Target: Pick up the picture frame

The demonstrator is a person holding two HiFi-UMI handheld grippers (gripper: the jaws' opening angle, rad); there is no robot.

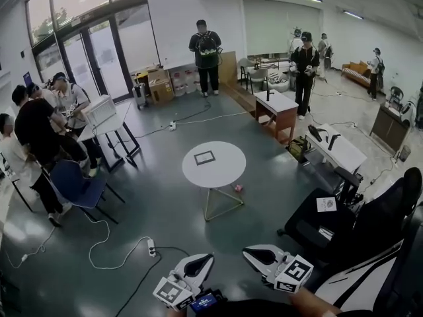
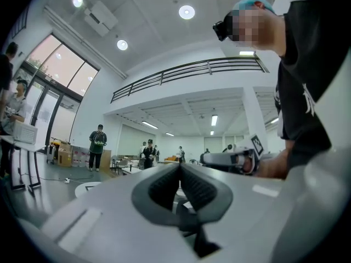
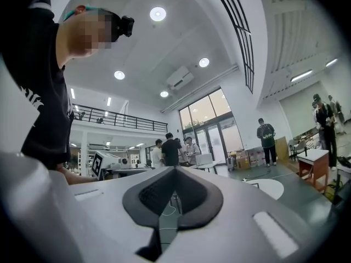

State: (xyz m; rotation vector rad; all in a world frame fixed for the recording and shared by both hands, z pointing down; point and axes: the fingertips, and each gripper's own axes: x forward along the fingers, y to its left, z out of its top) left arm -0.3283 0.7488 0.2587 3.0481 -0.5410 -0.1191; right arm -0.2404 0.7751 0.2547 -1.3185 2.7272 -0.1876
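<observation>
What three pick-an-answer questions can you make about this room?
1. Where is the picture frame? A on the floor; B on the round table; C in a gripper.
2. What colour is the table top? A white; B red; C black.
3. How are the left gripper and right gripper? A both open; B one holds the frame; C both shut, empty.
Answers: 1 B, it lies on the table. 2 A, the top looks white. 3 C, each gripper view shows jaws together, nothing between.

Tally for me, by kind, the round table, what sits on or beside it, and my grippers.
Picture frame: 1
Round white table: 1
Small pink thing on the floor: 1
Grippers: 2 (left gripper, right gripper, both shut)
Total: 5
</observation>
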